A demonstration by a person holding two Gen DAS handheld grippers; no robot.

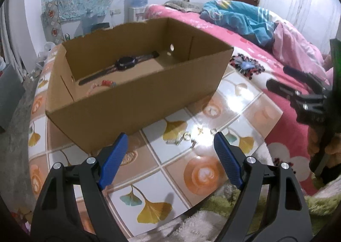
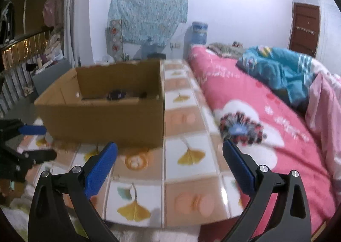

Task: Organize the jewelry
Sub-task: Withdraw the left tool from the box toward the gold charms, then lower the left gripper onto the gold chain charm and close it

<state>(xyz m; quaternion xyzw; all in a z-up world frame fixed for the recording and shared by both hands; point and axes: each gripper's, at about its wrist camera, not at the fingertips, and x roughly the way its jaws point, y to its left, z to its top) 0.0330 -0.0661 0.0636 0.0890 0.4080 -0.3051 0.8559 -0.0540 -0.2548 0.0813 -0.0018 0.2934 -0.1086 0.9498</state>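
Our left gripper [image 1: 170,139] hangs wide open and empty just short of the small rings and chain [image 1: 189,137] lying loose on the table [image 1: 136,178] in front of the box [image 1: 136,97], which already holds a watch [image 1: 125,64] and a bracelet [image 1: 106,83]. Our right gripper [image 2: 170,152] is likewise wide open with nothing in it, off to the side. To pick well, we judge we should straddle one piece, press the tips to the glossy top, and close slowly so nothing skids.
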